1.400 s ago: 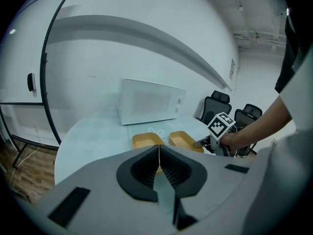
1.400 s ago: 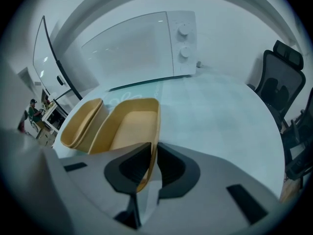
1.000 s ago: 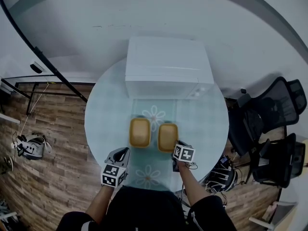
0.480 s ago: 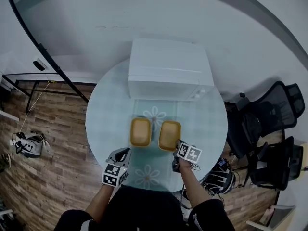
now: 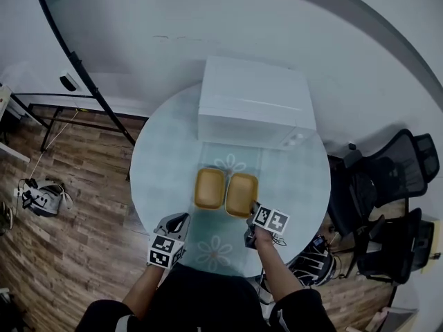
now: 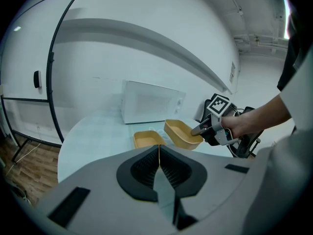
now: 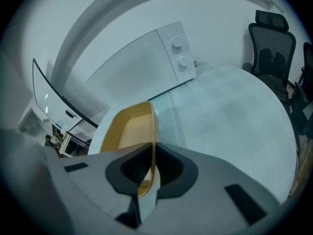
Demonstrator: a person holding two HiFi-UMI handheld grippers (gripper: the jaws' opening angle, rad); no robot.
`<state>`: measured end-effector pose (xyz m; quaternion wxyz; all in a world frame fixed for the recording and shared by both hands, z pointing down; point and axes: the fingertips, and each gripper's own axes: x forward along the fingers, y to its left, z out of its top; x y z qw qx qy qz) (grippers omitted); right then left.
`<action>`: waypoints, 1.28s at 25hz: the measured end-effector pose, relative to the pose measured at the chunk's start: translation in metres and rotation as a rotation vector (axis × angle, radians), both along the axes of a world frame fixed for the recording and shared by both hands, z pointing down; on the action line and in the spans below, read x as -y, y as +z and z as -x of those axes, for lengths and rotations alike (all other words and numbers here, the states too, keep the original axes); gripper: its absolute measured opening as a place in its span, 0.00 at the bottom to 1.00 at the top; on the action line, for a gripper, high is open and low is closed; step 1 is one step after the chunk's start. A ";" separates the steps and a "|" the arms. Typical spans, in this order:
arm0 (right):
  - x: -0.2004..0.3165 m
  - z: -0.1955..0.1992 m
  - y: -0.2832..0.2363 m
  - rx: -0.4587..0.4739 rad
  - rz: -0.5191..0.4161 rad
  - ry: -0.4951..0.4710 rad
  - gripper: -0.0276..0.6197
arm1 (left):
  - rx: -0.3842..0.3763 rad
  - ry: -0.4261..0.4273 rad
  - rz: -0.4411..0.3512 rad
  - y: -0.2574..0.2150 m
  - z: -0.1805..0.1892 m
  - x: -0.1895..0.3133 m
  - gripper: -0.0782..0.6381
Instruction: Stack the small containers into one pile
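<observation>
Two small yellow containers are on the round glass table (image 5: 163, 159). The left container (image 5: 210, 188) (image 6: 148, 139) rests flat on the glass. The right container (image 5: 241, 194) (image 6: 180, 132) hangs tilted just above the table, close beside the left one. My right gripper (image 5: 252, 212) (image 6: 198, 129) is shut on its near rim; in the right gripper view that rim (image 7: 152, 131) runs between the closed jaws (image 7: 151, 156). My left gripper (image 5: 177, 221) (image 6: 159, 153) waits near the table's front left edge, shut, with nothing in it.
A white microwave (image 5: 255, 102) (image 7: 142, 58) stands at the back of the table. Black office chairs (image 5: 387, 178) (image 7: 271, 48) crowd the right side. A black rail (image 5: 90, 88) runs at the left over wooden floor.
The right gripper has raised the right container off the glass and tilted it, bringing it closer to the left container. The left gripper has stayed where it was.
</observation>
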<state>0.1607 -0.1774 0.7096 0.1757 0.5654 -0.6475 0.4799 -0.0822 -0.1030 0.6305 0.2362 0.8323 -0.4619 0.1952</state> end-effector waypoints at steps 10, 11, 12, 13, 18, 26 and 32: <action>0.011 0.068 -0.002 0.030 -0.005 -0.071 0.10 | -0.005 -0.066 0.001 0.002 0.029 -0.011 0.13; 0.012 0.073 -0.001 0.027 -0.006 -0.077 0.10 | -0.005 -0.071 0.003 0.003 0.032 -0.012 0.13; 0.013 0.078 0.000 0.023 -0.006 -0.084 0.10 | -0.005 -0.076 0.004 0.004 0.035 -0.013 0.13; 0.014 0.083 0.000 0.019 -0.006 -0.089 0.10 | -0.006 -0.081 0.005 0.005 0.037 -0.014 0.13; 0.018 0.095 0.005 -0.001 -0.003 -0.108 0.10 | -0.005 -0.104 0.013 0.007 0.051 -0.019 0.13; 0.020 0.107 0.014 -0.013 0.017 -0.113 0.10 | -0.003 -0.122 0.023 0.012 0.069 -0.024 0.13; 0.027 0.117 0.010 -0.023 0.006 -0.111 0.10 | -0.003 -0.127 0.029 0.014 0.080 -0.023 0.13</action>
